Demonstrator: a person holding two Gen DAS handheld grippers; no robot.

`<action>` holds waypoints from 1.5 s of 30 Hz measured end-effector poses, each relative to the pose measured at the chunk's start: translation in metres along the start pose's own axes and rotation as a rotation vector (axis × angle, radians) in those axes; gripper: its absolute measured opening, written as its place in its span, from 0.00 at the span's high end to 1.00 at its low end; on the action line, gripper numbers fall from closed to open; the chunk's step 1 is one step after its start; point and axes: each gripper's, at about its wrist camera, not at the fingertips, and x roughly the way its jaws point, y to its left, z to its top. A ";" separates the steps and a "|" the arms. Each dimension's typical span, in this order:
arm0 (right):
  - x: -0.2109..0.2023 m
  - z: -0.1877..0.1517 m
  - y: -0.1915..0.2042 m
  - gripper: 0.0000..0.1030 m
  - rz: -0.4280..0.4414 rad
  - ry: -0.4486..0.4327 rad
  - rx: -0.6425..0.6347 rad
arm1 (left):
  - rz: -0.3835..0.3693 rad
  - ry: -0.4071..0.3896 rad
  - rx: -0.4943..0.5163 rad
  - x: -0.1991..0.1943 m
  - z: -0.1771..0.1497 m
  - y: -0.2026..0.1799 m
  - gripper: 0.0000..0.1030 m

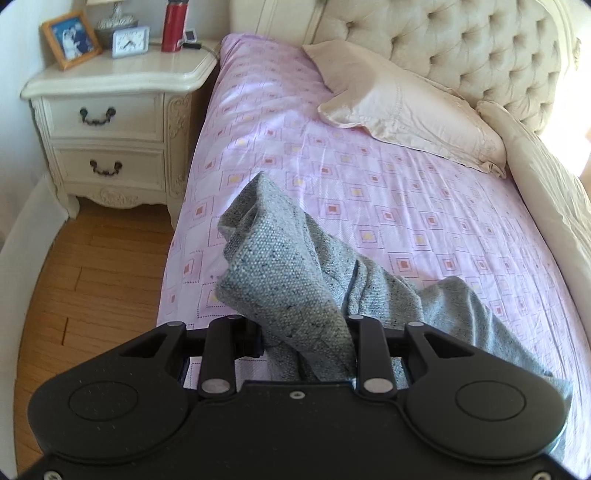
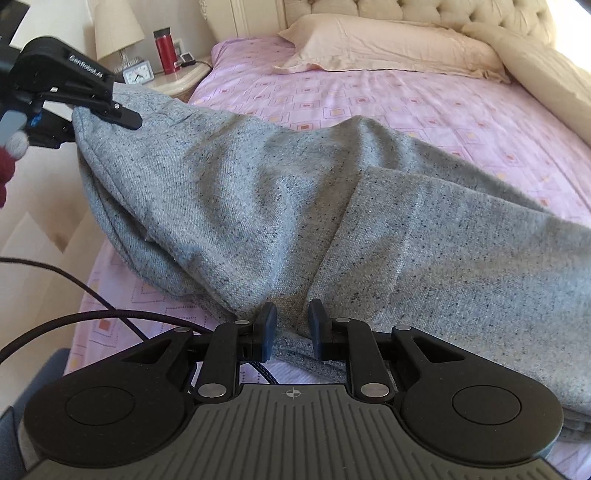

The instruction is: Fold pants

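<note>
Grey speckled pants [image 2: 332, 206] lie across the pink patterned bed sheet [image 2: 388, 96]. My left gripper [image 1: 306, 343] is shut on one end of the pants [image 1: 280, 266] and holds it lifted above the bed's left edge; its fingertips are hidden in the cloth. It also shows in the right wrist view [image 2: 110, 110], clamped on the raised end. My right gripper [image 2: 291, 328] is at the pants' near edge with its fingers [image 2: 267, 325] a little apart around a fold of cloth.
A cream nightstand [image 1: 110, 122] stands left of the bed with a red bottle [image 1: 175, 26], a clock [image 1: 130, 41] and a photo frame [image 1: 70, 38]. Cream pillows [image 1: 406, 107] and a tufted headboard [image 1: 461, 44] are at the far end. Cables [image 2: 92, 317] trail near my right gripper.
</note>
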 end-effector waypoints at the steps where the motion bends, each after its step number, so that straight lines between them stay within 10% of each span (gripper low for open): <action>1: -0.003 0.000 -0.001 0.81 0.021 0.000 0.002 | 0.003 -0.004 0.006 -0.002 -0.001 -0.004 0.65; 15: -0.062 0.000 -0.068 0.81 0.059 -0.149 0.262 | 0.005 -0.088 0.171 -0.042 -0.003 -0.054 0.65; 27: -0.105 -0.006 -0.136 0.81 -0.028 -0.244 0.466 | -0.187 -0.207 0.528 -0.078 -0.025 -0.207 0.65; 33: -0.130 -0.017 -0.166 0.81 -0.115 -0.252 0.566 | -0.367 -0.088 0.736 -0.055 -0.067 -0.291 0.64; 45: -0.139 -0.020 -0.198 0.80 -0.166 -0.252 0.650 | -0.449 0.081 0.678 -0.032 -0.048 -0.293 0.63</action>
